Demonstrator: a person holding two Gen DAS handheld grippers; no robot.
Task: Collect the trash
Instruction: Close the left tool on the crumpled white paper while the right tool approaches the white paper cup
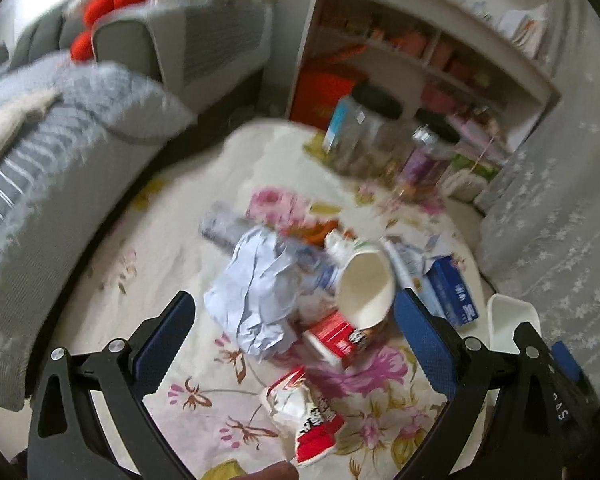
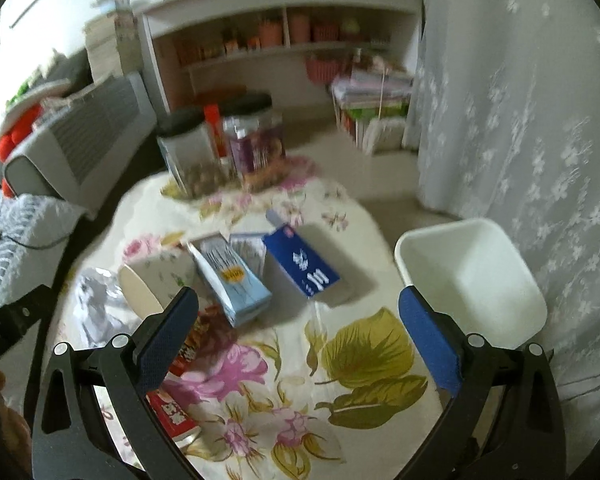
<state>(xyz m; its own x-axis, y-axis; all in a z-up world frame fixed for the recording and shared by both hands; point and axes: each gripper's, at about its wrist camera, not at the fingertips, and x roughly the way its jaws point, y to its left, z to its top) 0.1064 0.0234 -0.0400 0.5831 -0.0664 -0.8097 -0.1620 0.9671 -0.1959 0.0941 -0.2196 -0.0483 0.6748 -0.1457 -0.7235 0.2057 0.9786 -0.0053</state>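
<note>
Left claw [image 1: 292, 336] is hovering spread wide over the trash pile, blue ribbed pads empty. Between its fingers: a crumpled pale-blue paper wad [image 1: 256, 288], creased and matte, and a paper cup [image 1: 366, 286] lying on its side, mouth facing the camera, white inside. Touching the cup's lower rim is a red-and-white carton [image 1: 334, 334], flattened. Nearer the camera a red-and-white snack wrapper [image 1: 308, 416] is lying crinkled and glossy.

Right claw [image 2: 298, 338] is also spread, gripping nothing, hanging over bare floral cloth. Just past its left finger sits the same cup; beside that a light-blue box [image 2: 236, 284], opened at the top, and a dark-blue box [image 2: 304, 264] with white print, rigid cardboard, lying flat. A white plastic bin [image 2: 472, 276], rectangular with rounded corners, is sitting at the table [image 2: 364, 352] edge on the right, just beside the right finger.

Further back: two clear jars [image 2: 224, 148] with black lids, then a white shelf unit [image 2: 284, 32]. Both views are motion-blurred.
</note>
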